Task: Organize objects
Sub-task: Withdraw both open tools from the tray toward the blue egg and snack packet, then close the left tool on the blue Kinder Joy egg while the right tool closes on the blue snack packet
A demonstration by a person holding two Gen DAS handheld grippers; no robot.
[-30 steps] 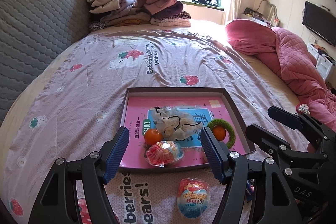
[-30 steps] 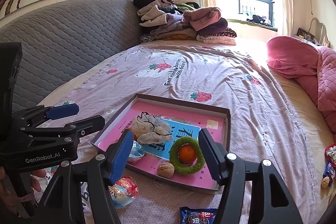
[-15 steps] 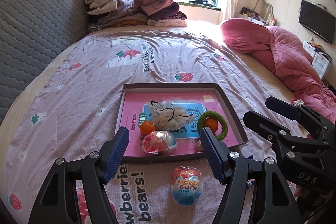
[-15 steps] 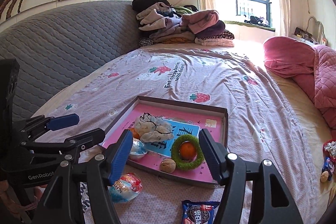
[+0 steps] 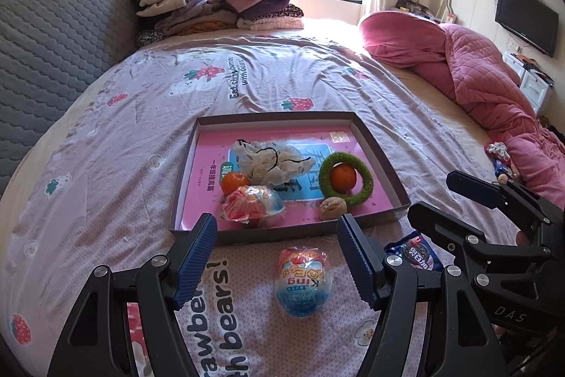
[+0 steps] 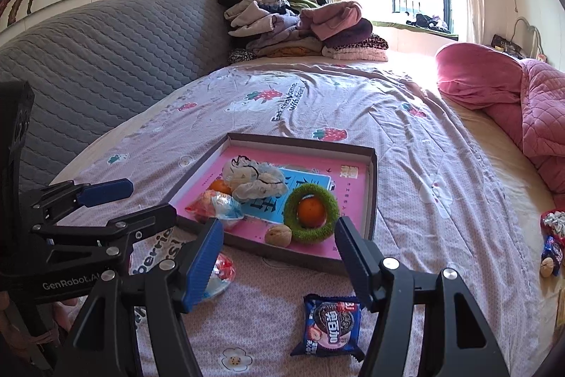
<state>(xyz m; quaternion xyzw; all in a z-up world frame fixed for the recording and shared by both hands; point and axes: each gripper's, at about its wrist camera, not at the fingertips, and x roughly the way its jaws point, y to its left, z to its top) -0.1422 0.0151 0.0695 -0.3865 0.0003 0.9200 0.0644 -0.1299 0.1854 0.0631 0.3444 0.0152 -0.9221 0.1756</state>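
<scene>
Left tool (image 5: 277,260) apart, pulled back | right tool (image 6: 279,262) apart | wrapped egg (image 5: 304,281) nearer | tray (image 5: 197,147) farther

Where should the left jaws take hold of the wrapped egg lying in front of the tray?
Grip the blue-and-red foil-wrapped egg across its middle, coming down from above. Its long axis points toward the shallow cardboard tray, so the open left gripper already straddles its narrower width.
</scene>
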